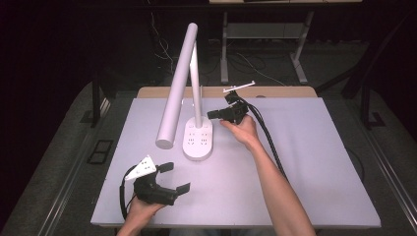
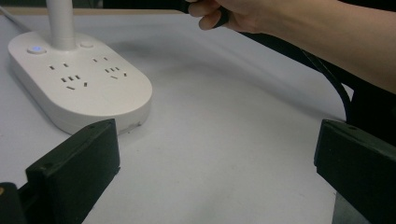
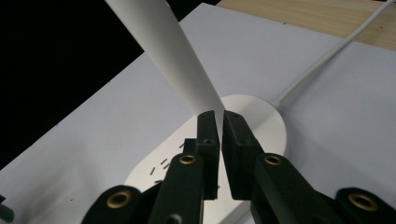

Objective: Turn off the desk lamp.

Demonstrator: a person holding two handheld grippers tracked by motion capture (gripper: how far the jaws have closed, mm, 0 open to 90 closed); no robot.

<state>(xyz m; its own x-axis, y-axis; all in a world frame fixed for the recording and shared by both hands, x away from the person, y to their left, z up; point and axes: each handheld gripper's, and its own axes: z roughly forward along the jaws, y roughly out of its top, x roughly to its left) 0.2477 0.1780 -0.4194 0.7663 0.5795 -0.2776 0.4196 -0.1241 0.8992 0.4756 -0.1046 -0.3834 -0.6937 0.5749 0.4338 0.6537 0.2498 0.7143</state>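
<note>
Lamp (image 1: 183,83) is seen standing on its oval socket base (image 1: 198,140) on the white table (image 1: 305,162), just left of the right tongs (image 1: 214,115). Those tongs are held nearly together beside the lamp's post (image 3: 187,74), with a thin gap and nothing clamped. The left tongs (image 1: 175,178) are held wide apart, nearer the person, below the base.

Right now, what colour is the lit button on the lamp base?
Blue, on the white lamp base; the button shows best in the left gripper view.

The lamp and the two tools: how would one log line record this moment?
lamp: upright on table | left tool: open, apart from lamp | right tool: shut, over lamp base
</note>
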